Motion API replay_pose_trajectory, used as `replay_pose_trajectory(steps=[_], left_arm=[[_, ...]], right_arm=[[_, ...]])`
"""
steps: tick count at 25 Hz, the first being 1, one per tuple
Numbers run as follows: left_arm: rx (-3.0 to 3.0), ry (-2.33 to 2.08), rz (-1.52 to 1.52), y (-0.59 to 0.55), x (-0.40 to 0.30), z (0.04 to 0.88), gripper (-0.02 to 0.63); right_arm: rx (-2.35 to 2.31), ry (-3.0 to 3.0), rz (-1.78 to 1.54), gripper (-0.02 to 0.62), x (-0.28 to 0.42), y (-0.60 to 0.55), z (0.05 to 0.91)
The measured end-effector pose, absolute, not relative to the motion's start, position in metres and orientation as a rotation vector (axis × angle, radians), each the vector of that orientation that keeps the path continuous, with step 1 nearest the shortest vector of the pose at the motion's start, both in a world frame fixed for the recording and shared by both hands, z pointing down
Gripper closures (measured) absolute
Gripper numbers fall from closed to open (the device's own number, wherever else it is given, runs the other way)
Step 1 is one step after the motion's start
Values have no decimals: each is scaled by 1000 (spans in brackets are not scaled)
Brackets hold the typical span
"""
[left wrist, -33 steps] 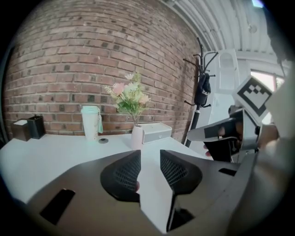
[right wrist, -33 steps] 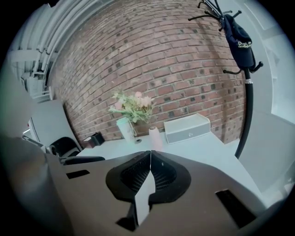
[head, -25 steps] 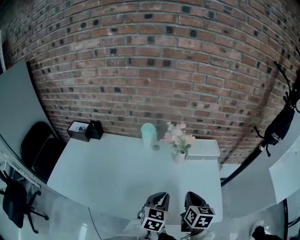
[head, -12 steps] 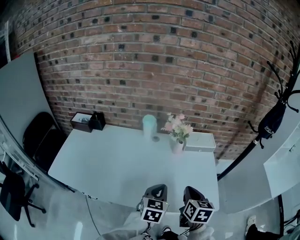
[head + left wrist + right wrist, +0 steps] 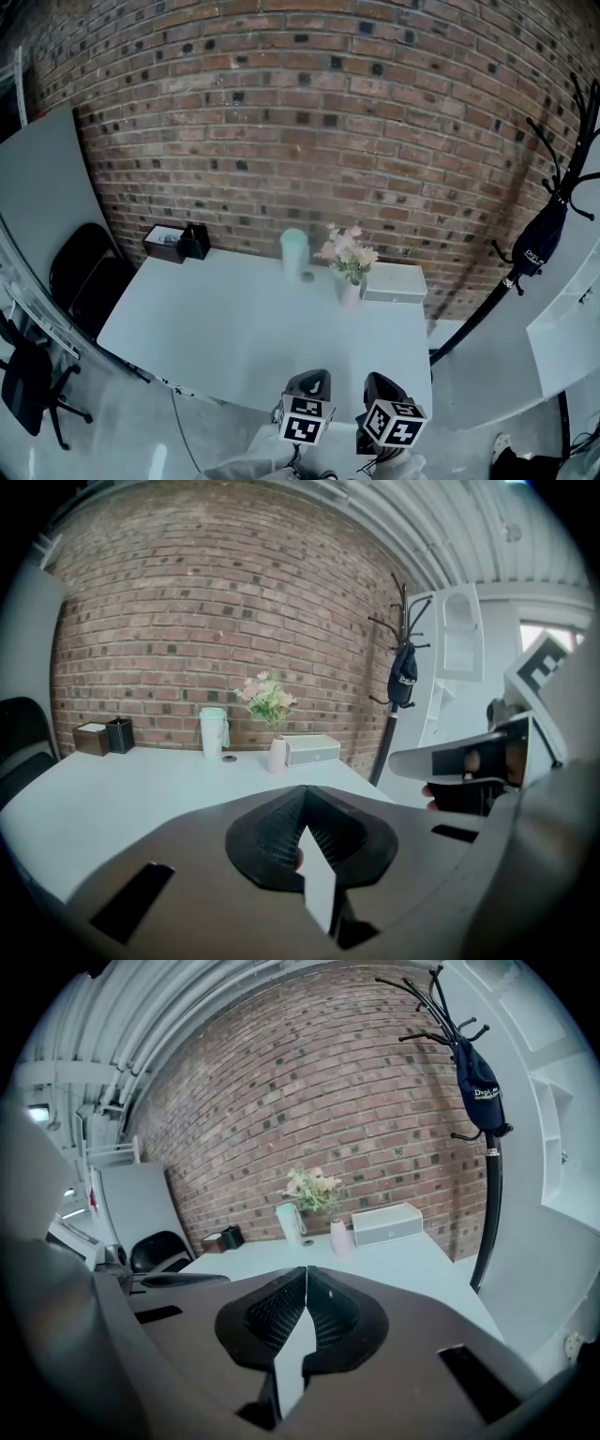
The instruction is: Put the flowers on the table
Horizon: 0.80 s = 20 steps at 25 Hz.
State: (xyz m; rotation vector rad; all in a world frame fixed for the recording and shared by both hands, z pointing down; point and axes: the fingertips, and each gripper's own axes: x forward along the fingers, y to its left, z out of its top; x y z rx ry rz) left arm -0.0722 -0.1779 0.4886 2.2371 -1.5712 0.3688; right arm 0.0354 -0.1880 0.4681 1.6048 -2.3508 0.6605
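Observation:
Pink and white flowers [image 5: 343,249] stand in a small pale vase [image 5: 349,291] at the back right of the white table [image 5: 234,337]. The same flowers [image 5: 266,698] [image 5: 313,1186] appear far ahead in both gripper views. My left gripper [image 5: 315,384] and right gripper [image 5: 375,390] hang side by side off the table's near edge, well short of the vase. Both are shut, jaws meeting at the tips with nothing between them.
A mint tumbler [image 5: 294,253] and a small dark disc [image 5: 307,277] stand left of the vase; a white box [image 5: 394,281] lies right of it. A black pen cup and tissue box [image 5: 178,243] sit at the back left. Black chairs [image 5: 80,281] stand left, a coat rack [image 5: 544,234] right.
The view has drawn back and tilted up slightly, so the table and flowers sit a little higher and farther. Both grippers stay low in front of the table edge.

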Motion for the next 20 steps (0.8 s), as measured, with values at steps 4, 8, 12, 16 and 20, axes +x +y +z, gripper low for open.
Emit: replay_pose_trajectory(steps=[4, 8, 12, 16, 20], left_arm=[[2249, -1589, 368, -179, -60, 479, 598], [2260, -1615, 377, -179, -53, 471, 598], [2255, -1631, 381, -177, -46, 467, 598], [2258, -1633, 402, -172, -43, 468, 598], [2254, -1639, 411, -168, -43, 469, 598]], right_arm=[[1604, -2357, 669, 571, 50, -188, 468], [1594, -2378, 660, 571, 58, -189, 461], [1574, -2383, 608, 571, 65, -188, 457], [1572, -2387, 605, 571, 69, -187, 455], [1572, -2388, 609, 571, 70, -185, 455]])
